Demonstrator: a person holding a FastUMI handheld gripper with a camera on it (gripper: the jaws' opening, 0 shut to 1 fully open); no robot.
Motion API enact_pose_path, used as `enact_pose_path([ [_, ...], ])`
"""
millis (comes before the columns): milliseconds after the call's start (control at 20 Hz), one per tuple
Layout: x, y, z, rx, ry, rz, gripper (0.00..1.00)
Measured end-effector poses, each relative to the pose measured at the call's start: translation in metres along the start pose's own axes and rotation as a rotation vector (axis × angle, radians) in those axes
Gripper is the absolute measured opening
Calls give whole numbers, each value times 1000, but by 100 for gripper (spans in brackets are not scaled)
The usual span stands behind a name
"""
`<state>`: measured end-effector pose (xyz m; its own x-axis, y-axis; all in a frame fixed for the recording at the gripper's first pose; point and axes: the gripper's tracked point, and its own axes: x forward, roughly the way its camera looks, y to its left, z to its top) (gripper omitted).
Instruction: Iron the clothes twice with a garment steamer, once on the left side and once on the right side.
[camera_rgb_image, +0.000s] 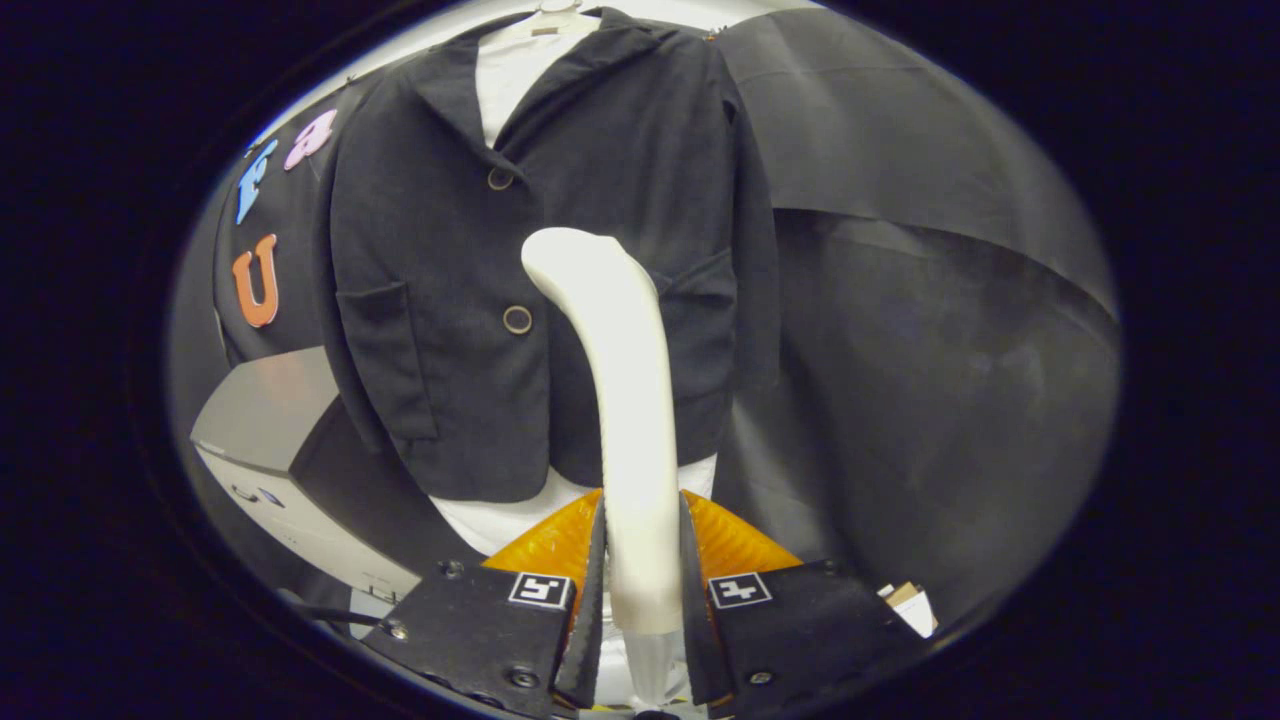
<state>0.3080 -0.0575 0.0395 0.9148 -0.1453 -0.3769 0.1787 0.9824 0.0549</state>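
Observation:
A dark jacket (440, 300) with two round buttons hangs on a hanger over a white shirt (510, 75), straight ahead of the fingers. My gripper (642, 560) is shut on the white handle of the garment steamer (625, 400). The handle rises from between the fingers and curves at its top toward the jacket. The steamer's head (565, 255) sits in front of the jacket's middle, just right of the lower button (517, 320). Whether the head touches the cloth I cannot tell.
A grey-topped white box (270, 440) stands low on the left, beside the jacket's hem. Black cloth (930, 350) hangs as a wall to the right of the jacket. A small white and brown object (910, 603) lies by the right finger.

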Motion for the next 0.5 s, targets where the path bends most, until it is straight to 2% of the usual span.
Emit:
enact_pose_path([
  [500, 18, -5, -43, 8, 93, 38, 37],
])
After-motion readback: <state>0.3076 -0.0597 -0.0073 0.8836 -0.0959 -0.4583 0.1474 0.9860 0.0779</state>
